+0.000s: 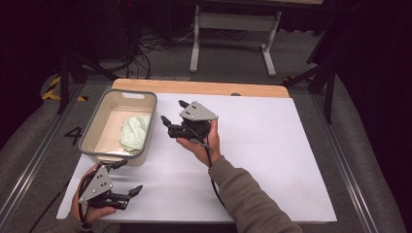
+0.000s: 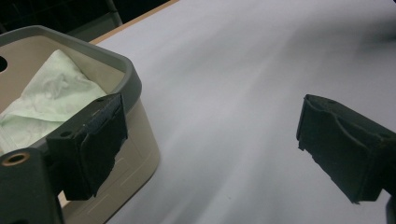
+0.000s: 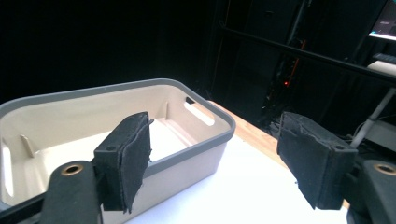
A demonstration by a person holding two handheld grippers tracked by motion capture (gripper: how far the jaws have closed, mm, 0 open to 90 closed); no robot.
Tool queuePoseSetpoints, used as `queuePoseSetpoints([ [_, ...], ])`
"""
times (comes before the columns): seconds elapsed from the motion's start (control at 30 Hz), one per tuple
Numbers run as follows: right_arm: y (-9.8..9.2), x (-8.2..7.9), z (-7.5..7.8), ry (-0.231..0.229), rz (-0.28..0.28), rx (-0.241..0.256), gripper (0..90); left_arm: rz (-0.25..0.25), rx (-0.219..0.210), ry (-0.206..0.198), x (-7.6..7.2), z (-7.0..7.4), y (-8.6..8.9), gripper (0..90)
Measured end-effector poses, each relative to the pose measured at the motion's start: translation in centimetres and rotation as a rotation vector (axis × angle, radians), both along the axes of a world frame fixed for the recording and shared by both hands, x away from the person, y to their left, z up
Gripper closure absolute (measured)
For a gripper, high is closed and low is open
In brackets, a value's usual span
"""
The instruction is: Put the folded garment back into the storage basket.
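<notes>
Smooth matt plastic bin (image 1: 99, 121), crumpled pale-green cloth (image 1: 135, 132), wooden table edge (image 1: 194, 87)

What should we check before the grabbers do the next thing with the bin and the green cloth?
1. Left gripper open: ok, jaws spread wide near the front left edge of the table.
2. Right gripper open: ok, jaws apart, holding nothing, beside the bin's right wall.
3. Bin upright on the white table cover: ok, it sits flat at the left side.
4. Pale green cloth inside the bin: ok, it lies crumpled against the right wall, below the rim.
5. Cloth free to lift: cannot tell, its underside is hidden.
6. Cables out of the way: ok, the right gripper's cable runs back along the sleeve.
</notes>
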State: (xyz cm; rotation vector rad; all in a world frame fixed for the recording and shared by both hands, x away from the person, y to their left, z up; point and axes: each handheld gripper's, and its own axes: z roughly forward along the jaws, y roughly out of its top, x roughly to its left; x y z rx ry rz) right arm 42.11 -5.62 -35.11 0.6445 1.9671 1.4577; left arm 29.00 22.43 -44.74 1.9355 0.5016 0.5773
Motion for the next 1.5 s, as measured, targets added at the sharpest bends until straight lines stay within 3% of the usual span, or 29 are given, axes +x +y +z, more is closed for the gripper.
queuePoseSetpoints([
  [0.63,-1.7,-0.4,0.6,-0.032,-0.013,-0.042,15.8,-0.003,0.005,0.000,0.0,0.0,0.1,9.7],
  [1.0,-3.5,-0.7,1.1,-0.037,-0.021,-0.033,10.0,-0.002,0.016,0.002,0.0,0.0,0.0,9.8],
  [1.5,-5.6,-1.3,1.5,-0.055,-0.051,-0.084,3.7,0.000,0.010,0.006,0.0,0.0,0.0,9.8],
])
